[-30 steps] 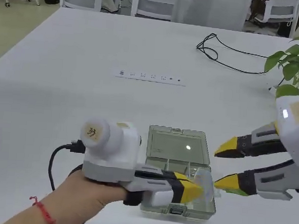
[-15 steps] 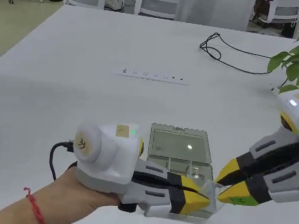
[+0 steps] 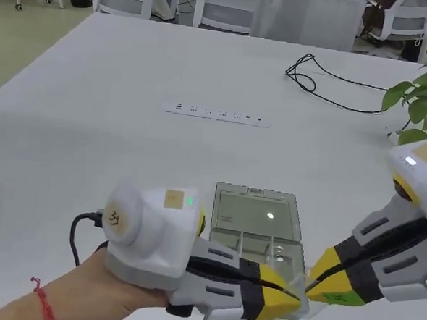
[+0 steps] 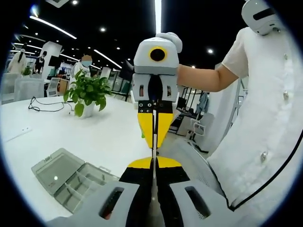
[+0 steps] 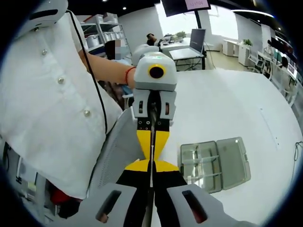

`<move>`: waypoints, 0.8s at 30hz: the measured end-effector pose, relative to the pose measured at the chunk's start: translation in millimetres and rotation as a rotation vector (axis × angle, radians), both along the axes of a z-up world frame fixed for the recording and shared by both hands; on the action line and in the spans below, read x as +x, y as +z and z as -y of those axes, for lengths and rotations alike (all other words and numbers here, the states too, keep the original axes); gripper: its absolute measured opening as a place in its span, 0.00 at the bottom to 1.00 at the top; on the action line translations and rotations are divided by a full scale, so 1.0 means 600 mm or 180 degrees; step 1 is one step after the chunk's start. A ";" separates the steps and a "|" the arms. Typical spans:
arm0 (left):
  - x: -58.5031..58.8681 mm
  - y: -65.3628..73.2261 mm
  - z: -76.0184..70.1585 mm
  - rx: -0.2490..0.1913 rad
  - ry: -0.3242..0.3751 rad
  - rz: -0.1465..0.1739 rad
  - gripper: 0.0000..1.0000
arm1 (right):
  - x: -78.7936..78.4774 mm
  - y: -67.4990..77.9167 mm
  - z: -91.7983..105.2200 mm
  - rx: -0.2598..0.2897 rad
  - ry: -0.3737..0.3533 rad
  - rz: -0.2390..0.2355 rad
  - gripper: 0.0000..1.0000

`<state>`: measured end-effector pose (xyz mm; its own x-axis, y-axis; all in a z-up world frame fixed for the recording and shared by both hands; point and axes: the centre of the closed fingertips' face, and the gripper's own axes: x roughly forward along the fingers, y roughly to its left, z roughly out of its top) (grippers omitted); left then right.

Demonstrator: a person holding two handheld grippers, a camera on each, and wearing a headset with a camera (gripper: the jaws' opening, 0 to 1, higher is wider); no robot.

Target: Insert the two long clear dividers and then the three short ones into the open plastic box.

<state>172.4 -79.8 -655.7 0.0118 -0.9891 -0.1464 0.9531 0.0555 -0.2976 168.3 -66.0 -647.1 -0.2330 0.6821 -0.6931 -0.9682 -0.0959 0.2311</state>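
Divider [image 3: 292,275] sits pinched in the left gripper's [image 3: 292,299] closed jaws, above the box's [image 3: 257,217] near right corner. The right gripper [image 3: 313,286], jaws also together, meets it tip to tip, so the open compartments lie just left and below.

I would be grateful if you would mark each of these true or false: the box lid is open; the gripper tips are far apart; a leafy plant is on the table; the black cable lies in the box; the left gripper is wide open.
1. The plastic box has its lid open. True.
2. The gripper tips are far apart. False: the left gripper and the right gripper meet tip to tip over the box's near right corner.
3. A leafy plant is on the table. True.
4. The black cable lies in the box. False: it lies on the table, well beyond the box.
5. The left gripper is wide open. False: it is shut on a clear divider.
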 end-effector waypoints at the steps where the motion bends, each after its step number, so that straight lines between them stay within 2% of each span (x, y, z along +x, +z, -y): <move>1: 0.000 -0.001 -0.001 -0.0003 0.0006 -0.0011 0.00 | -0.001 0.000 -0.001 0.0002 0.0000 0.0003 0.03; 17: 0.005 -0.012 -0.012 0.0077 0.0111 -0.0034 0.00 | 0.006 -0.003 0.002 -0.0025 -0.0027 0.0074 0.03; 24: 0.018 -0.016 -0.027 0.0103 0.0267 -0.0051 0.06 | 0.027 -0.005 0.015 -0.0058 -0.0133 0.0154 0.03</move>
